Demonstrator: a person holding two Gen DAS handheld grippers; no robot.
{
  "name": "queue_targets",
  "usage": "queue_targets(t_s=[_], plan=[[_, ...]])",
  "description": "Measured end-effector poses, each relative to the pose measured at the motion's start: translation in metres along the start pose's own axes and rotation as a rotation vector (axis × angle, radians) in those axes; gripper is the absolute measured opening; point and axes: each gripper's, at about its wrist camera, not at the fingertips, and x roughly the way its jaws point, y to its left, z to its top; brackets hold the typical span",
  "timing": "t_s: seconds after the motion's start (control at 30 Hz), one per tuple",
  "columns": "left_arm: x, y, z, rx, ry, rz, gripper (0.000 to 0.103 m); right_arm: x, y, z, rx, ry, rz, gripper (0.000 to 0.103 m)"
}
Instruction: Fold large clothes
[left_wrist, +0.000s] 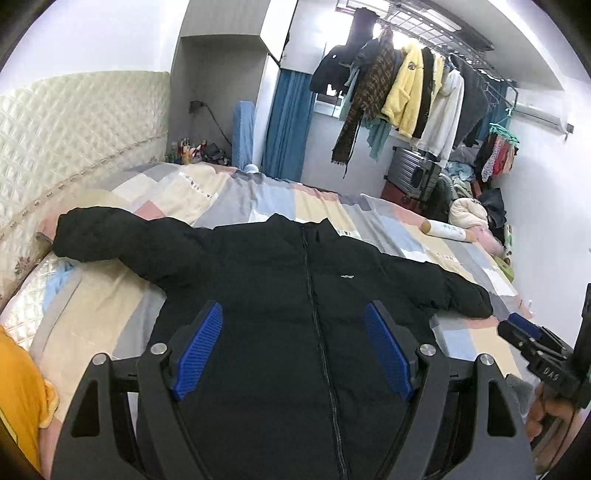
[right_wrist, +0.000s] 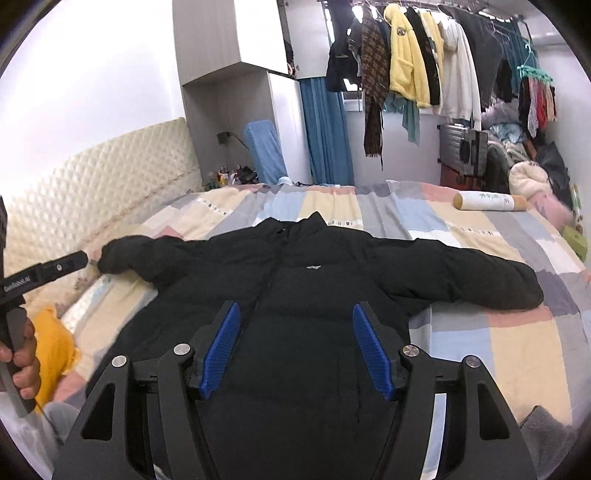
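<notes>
A black puffer jacket (left_wrist: 280, 280) lies front-up on the patchwork bed cover (left_wrist: 258, 195), zipped, with both sleeves spread out sideways. It also shows in the right wrist view (right_wrist: 314, 280). My left gripper (left_wrist: 295, 314) hovers open and empty above the jacket's lower body. My right gripper (right_wrist: 295, 314) is open and empty above the jacket's lower front. The right gripper also shows at the right edge of the left wrist view (left_wrist: 517, 325), beyond the right sleeve cuff. The left gripper shows at the left edge of the right wrist view (right_wrist: 83, 258), beside the left sleeve cuff.
A quilted headboard (left_wrist: 74, 136) runs along the left. A white roll (right_wrist: 487, 201) lies on the far right of the bed. Hung clothes (left_wrist: 406, 85), a suitcase (left_wrist: 413, 173) and piles stand beyond the bed. A yellow garment (right_wrist: 55, 347) lies at the near left.
</notes>
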Motion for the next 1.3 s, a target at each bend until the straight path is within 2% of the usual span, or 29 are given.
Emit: queue_targets(t_s=[0.07,0.27,0.43,0.53,0.63,0.77,0.97,1.07,1.3], plan=[[0.005,-0.001,-0.012,0.012,-0.02,0.008,0.08,0.007,0.005,-0.012,-0.016,-0.012,-0.018,0.062],[0.027,0.005,-0.041,0.022,-0.013,0.019,0.08,0.028,0.011,-0.044,-0.025,-0.03,-0.018,0.062],[0.034,0.012,-0.05,-0.009,-0.046,0.029,0.08,0.031,0.007,-0.054,-0.032,-0.029,-0.013,0.062],[0.042,0.016,-0.055,-0.017,-0.03,0.026,0.08,0.033,-0.01,-0.053,0.003,-0.034,-0.029,0.062],[0.057,0.027,-0.061,-0.029,0.003,0.046,0.08,0.032,-0.037,-0.047,0.058,-0.048,-0.057,0.062],[0.072,0.042,-0.068,-0.094,0.046,0.03,0.08,0.03,-0.076,-0.032,0.146,-0.08,-0.116,0.062],[0.065,0.036,-0.073,-0.036,-0.025,0.083,0.08,0.022,-0.125,-0.004,0.19,-0.135,-0.215,0.062],[0.059,0.034,-0.075,-0.018,-0.061,0.09,0.08,0.025,-0.163,0.01,0.249,-0.141,-0.226,0.062],[0.077,0.044,-0.076,-0.096,0.008,0.031,0.081,0.055,-0.272,0.003,0.475,-0.106,-0.205,0.062]])
